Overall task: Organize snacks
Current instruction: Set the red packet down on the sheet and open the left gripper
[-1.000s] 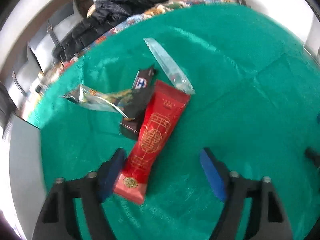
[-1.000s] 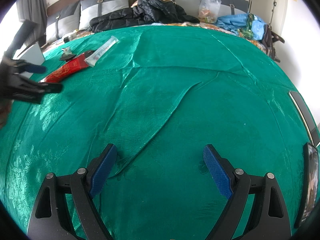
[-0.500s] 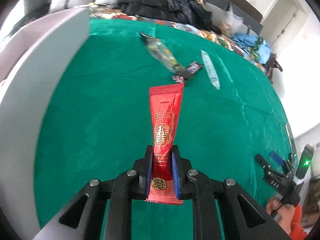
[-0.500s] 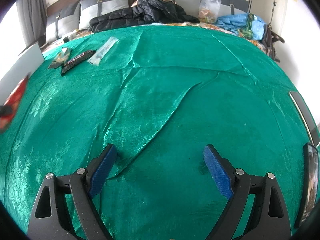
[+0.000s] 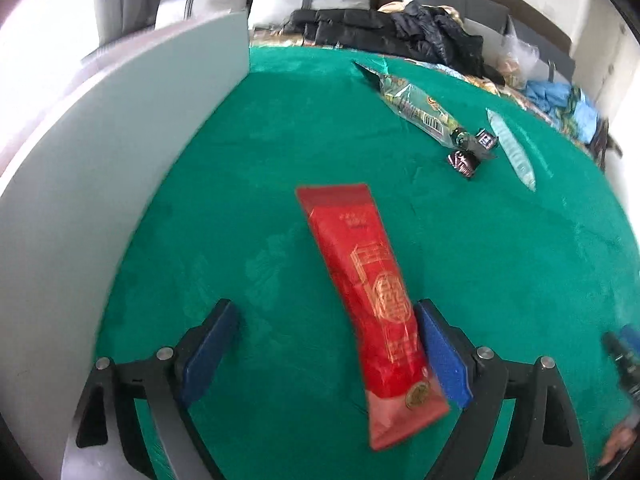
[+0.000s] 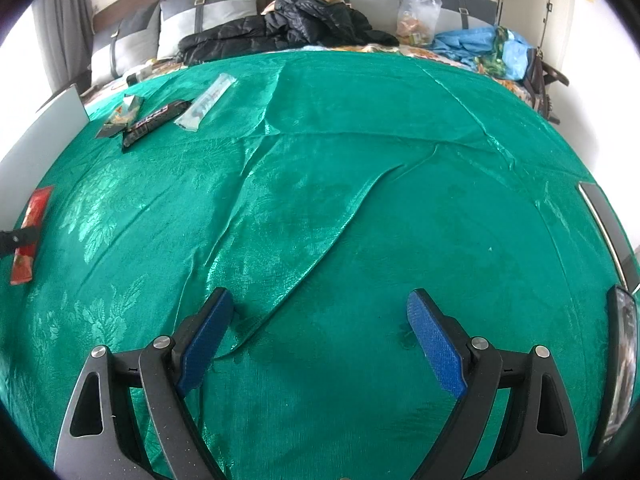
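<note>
The left gripper (image 5: 326,354) has just been opening its jaws wide, and the long red foil snack packet (image 5: 368,292) lies loose between them on the green satin cloth (image 5: 280,152), against the right pad; lifting away carelessly could drag it askew. The right gripper (image 6: 320,340) hangs wide open and empty. Only the left view shows the white board (image 5: 120,168) close beside; the right view shows the dark bar wrapper (image 6: 154,122) full length.

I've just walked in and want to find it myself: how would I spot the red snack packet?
Start at the big green cloth and go to the side with the white board. The red snack packet lies flat there between the open left gripper. It is the only red one, with gold print, well apart from the greenish, dark and clear packets grouped farther up.
</note>
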`<state>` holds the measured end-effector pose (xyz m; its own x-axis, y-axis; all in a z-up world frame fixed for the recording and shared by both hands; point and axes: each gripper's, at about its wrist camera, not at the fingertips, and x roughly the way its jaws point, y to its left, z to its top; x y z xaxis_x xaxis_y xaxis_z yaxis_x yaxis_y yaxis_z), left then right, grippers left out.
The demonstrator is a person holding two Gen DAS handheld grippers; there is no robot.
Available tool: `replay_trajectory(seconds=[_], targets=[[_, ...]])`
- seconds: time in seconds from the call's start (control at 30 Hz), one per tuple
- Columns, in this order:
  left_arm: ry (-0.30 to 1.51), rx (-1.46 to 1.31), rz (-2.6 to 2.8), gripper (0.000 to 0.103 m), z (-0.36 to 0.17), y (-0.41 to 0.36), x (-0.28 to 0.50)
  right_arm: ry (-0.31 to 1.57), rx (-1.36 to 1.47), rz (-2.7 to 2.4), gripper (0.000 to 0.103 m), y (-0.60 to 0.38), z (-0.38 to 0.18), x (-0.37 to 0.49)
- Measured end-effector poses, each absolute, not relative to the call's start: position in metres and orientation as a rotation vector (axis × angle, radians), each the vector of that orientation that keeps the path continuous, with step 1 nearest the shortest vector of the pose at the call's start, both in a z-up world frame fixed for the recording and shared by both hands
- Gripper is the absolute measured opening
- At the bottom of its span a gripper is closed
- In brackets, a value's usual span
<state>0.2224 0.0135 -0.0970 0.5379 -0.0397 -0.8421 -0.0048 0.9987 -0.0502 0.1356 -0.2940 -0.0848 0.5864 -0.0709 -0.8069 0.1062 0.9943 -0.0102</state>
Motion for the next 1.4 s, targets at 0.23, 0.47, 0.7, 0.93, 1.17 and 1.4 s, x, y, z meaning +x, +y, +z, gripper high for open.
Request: replay_trajectory(seconds=[0.23,0.47,0.7,0.93,1.17,1.4], targets=[[0.990,-0.005,-0.004,0.103,-0.1027,0.0174,0.2266,0.938,0.041,-0.103,0.091,-0.2940,-0.0847,0.1355],[0.955,0.001,0.000,0.103,-0.1041,0.0172,0.2235,0.938,0.040,-0.103,0.091,-0.2941,-0.0844,0.1354],[0.954,-0.002,0.000,0.103,-0.1042,0.0172,0.2206,0.936,0.040,-0.102,0.091,-0.2940,-0.0845,0.1352],[0.954,-0.002,0.000,0.103,-0.1036,0.0162,0.2200,0.936,0.041,-0.102,0.091,-0.2940,-0.0845,0.1351],[0.954,-0.002,0.000,0.103,-0.1037,0.0162,0.2203,0.936,0.040,-0.102,0.091,-0.2940,-0.0844,0.1351],[0.954,-0.002,0.000,0.103,-0.1038,0.0160,0.2203,0.936,0.040,-0.102,0.091,-0.2940,-0.0844,0.1349]])
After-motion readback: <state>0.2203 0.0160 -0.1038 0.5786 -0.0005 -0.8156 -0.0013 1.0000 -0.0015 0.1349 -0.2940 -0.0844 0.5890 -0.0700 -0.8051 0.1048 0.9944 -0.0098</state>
